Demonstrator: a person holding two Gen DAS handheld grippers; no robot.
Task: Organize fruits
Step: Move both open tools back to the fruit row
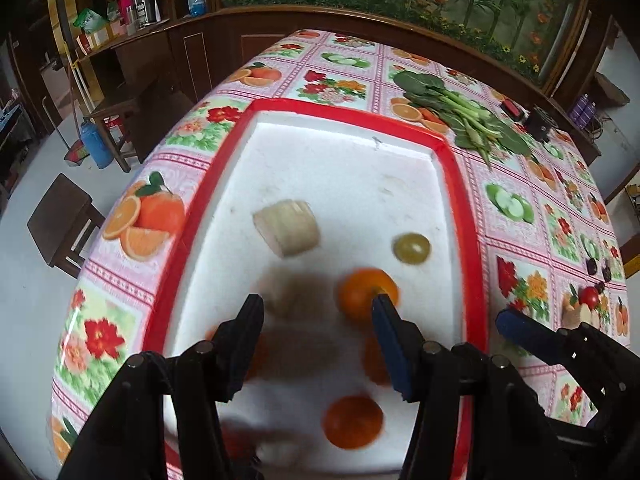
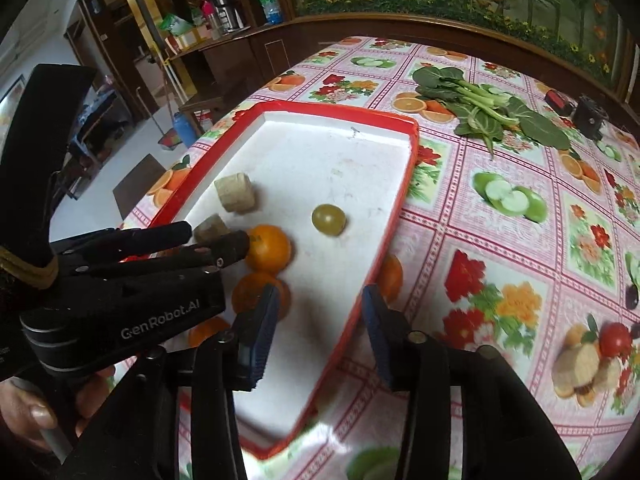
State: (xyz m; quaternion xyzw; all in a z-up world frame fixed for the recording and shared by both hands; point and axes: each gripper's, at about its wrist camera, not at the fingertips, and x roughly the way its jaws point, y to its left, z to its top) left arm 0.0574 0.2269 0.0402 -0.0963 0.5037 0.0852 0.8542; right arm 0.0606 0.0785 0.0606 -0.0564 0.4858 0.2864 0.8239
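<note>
Both your grippers, left (image 1: 318, 304) and right (image 2: 320, 300), hang apart, empty, over the tray (image 2: 340, 114). Drop-off step looks finished. Next, pick remaining fruit off the table

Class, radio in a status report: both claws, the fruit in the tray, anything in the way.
Left claw open, empty. Right claw open, empty, astride the tray rim. Oranges, green fruit in tray. Leafy greens far off; nothing blocking.

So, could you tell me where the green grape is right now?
The green grape lies inside the red-rimmed tray, right of centre in both wrist views, just beyond the nearest orange.
</note>
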